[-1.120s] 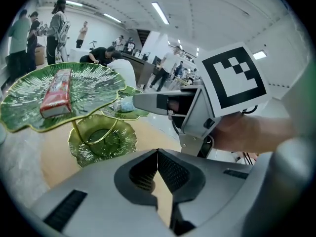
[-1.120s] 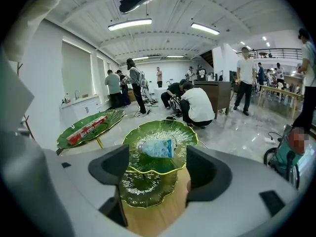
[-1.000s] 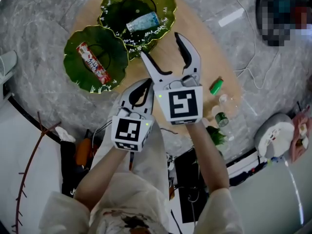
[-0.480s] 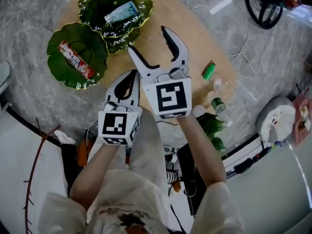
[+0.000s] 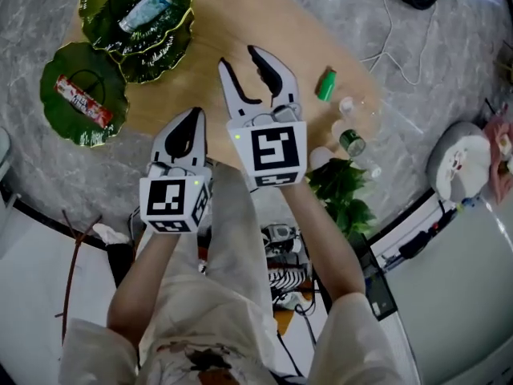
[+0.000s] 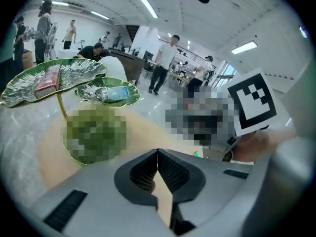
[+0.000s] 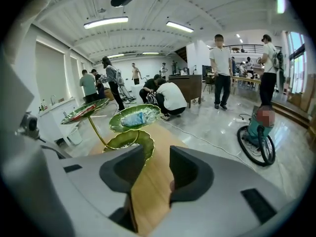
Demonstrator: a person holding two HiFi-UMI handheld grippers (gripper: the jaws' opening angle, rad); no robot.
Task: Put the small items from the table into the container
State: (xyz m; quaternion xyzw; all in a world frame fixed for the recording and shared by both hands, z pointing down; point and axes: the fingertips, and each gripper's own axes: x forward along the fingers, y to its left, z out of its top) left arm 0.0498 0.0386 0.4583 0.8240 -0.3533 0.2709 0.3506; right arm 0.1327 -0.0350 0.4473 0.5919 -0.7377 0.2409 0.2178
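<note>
A green leaf-shaped dish at the left of the head view holds a red packet. A second leaf dish behind it holds a blue-white tube. A small green item and small bottles lie near the wooden table's right edge. My right gripper hovers over the wood; its jaws are closing with nothing between them. In the right gripper view its jaws frame bare wood. My left gripper hangs nearer me, shut and empty, its pads meeting.
A leafy plant stands below the table's near right edge. Cables run over the marble floor at the right. The right gripper view shows several people in the hall beyond and a wheeled machine on the floor.
The right gripper's jaws have narrowed from wide apart. Both grippers have drawn back from the leaf dishes, which now sit farther up and left in the head view.
</note>
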